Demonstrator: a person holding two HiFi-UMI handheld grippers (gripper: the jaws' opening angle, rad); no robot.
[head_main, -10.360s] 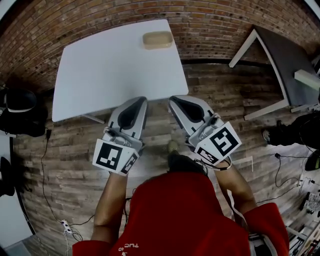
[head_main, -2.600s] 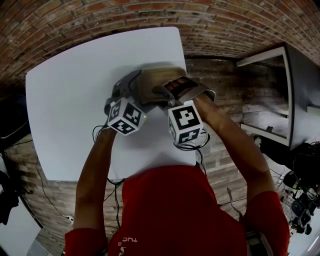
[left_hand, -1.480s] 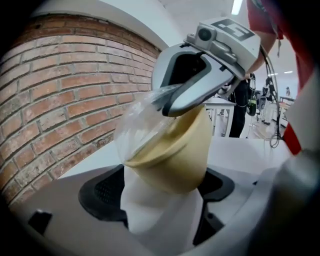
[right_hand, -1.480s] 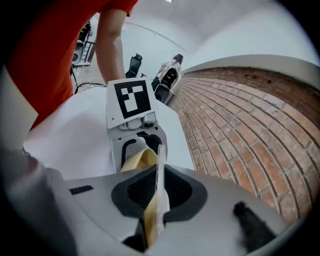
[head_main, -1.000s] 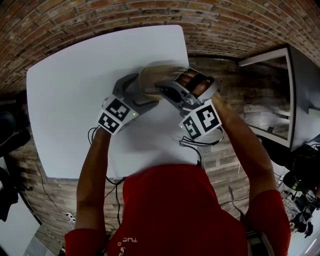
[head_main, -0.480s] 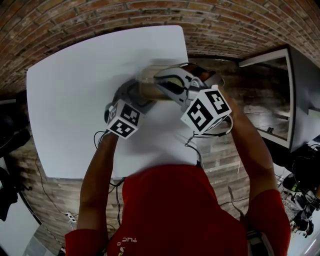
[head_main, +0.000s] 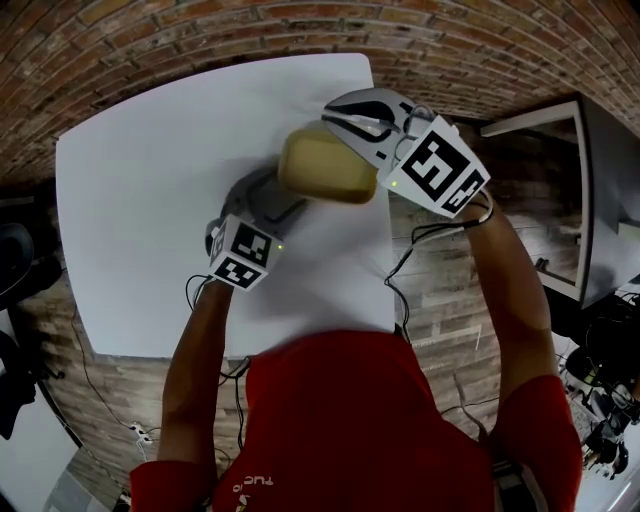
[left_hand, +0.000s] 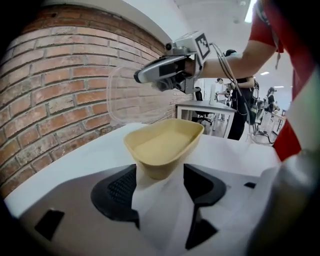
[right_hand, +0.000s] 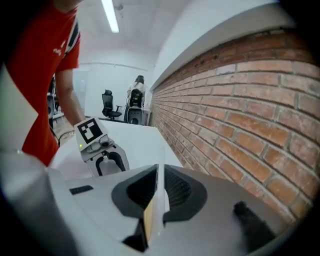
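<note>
**Tub and lid, one in each tool.** Over a white desk (head_main: 150, 180) set against a brick wall (head_main: 200, 25), a person in a red shirt (head_main: 350, 420) holds a tan tub (head_main: 325, 165) and its clear lid (left_hand: 132, 97) in separate tools.

The left tool (head_main: 283, 192) is clamped on the tub's near end. It holds the tub level and open side up, apparently raised off the desk, and the tub looks empty. The right tool (head_main: 345, 118) is clamped on the lid, which is off the tub.

From the left tool, the tub lies dead ahead at 12 o'clock, with its long axis running on from the jaws. In the head view that axis runs roughly from 10 to 4 o'clock, and the right tool sits near the tub's 2 o'clock end. The lid hangs at about 11 o'clock from the tub, just above its rim. Whether the lid touches the rim cannot be told. The right tool is the nearer one to the lid, and the left tool to the tub.

The head view barely shows the lid, because the clear plastic is lost against the desk. The left gripper view shows the lid's broad face standing nearly upright. The right gripper view shows it edge-on, as a thin sheet pinched between the jaws. That view also shows a tan sliver low in the gap, which cannot be identified, and the left tool at 9 o'clock. Office chairs (right_hand: 107, 102) stand in the room beyond.
</note>
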